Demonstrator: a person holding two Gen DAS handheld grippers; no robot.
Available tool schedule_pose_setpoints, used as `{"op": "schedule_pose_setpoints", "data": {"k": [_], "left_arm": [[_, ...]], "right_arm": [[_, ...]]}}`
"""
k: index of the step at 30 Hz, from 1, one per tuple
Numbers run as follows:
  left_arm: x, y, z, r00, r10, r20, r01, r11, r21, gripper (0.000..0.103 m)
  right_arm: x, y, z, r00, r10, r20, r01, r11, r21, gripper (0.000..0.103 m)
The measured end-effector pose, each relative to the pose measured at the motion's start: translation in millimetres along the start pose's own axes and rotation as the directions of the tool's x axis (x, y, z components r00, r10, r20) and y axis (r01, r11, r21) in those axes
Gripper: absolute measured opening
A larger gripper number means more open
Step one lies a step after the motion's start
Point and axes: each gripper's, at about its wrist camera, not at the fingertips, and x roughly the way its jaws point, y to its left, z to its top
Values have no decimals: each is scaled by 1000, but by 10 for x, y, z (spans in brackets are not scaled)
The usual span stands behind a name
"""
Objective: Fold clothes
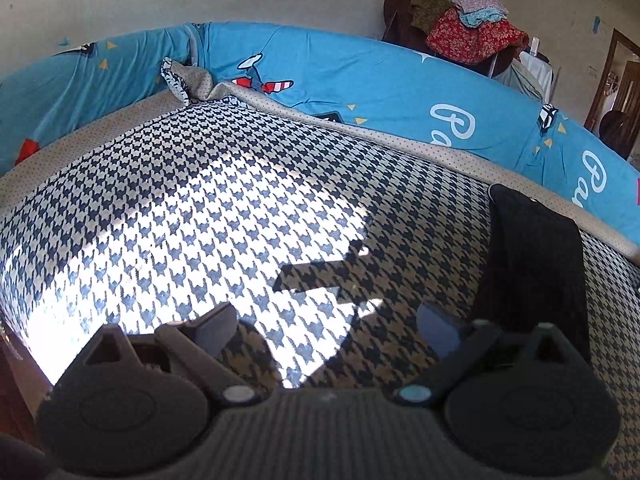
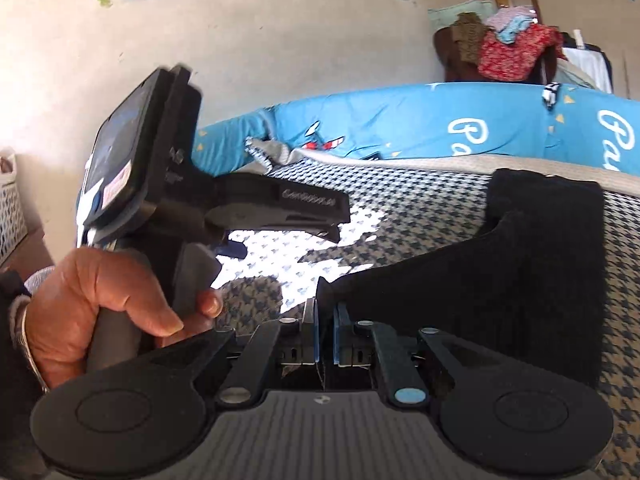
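Note:
A black garment (image 2: pixel 500 280) lies folded on the houndstooth bed cover (image 2: pixel 440 208), and its near corner runs in between my right gripper's pads. My right gripper (image 2: pixel 325 330) is shut on that corner, low over the bed. In the left wrist view the same black garment (image 1: pixel 532 264) lies to the right of my left gripper (image 1: pixel 328 332), which hangs open above the houndstooth bed cover (image 1: pixel 240 200) and holds nothing. The right wrist view shows the left gripper (image 2: pixel 332 228) side-on, held up by a person's hand (image 2: pixel 100 300).
A rolled blue cartoon quilt (image 1: pixel 360 72) runs along the bed's far side against the wall. Behind it a chair carries a pile of clothes (image 1: pixel 472 28), red ones among them. A white basket (image 2: pixel 10 208) stands at the far left. Sunlight falls in a patch on the cover.

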Motion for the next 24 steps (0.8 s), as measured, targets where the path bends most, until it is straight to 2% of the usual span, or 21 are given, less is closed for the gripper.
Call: {"op": "schedule_pose_setpoints", "data": {"k": [7, 11, 16, 24], "left_arm": [[13, -7, -8, 1000, -12, -9, 12, 1000, 1, 97], [30, -70, -28, 999, -33, -16, 33, 999, 16, 98], [38, -138, -54, 998, -60, -8, 60, 998, 28, 98], [-21, -400, -128, 988, -152, 22, 148, 983, 111, 99]], "right_arm": [[360, 47, -245, 991, 43, -127, -51, 997, -62, 9], [407, 67, -331, 985, 47, -168, -64, 993, -96, 17], [268, 28, -382, 982, 52, -183, -72, 992, -104, 27], [44, -33, -463, 977, 60, -207, -85, 990, -116, 27]]}}
